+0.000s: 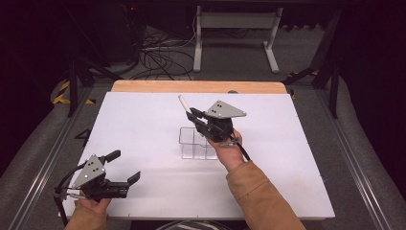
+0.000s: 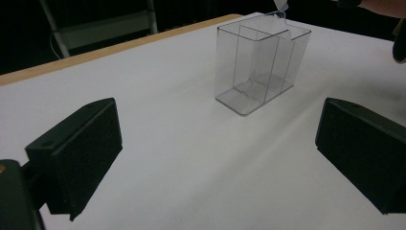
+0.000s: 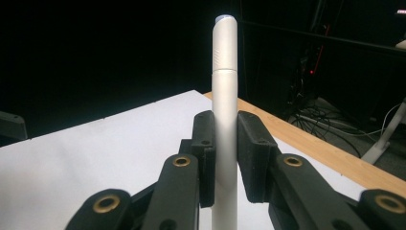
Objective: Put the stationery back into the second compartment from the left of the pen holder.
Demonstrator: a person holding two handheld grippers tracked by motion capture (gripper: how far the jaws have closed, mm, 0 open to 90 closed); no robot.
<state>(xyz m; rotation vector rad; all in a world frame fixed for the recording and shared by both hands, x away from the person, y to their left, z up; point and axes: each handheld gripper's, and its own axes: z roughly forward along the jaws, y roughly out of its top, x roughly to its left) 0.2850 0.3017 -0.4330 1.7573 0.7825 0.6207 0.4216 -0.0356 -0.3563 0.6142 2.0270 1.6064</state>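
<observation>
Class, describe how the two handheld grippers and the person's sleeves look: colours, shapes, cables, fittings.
Both the left gripper and right gripper are black, each with two blocky rectangular jaws and a grey three-cornered plate on top marked with small dark holes. Brass-coloured pivot fittings sit on the linkage arms. A black cable trails from each. The person wears tan sleeves.

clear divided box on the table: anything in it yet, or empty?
Empty. The left gripper view looks through the clear plastic divided box to its bare floor in both compartments; the white capped pen is clamped in the right gripper, above the table.
</observation>
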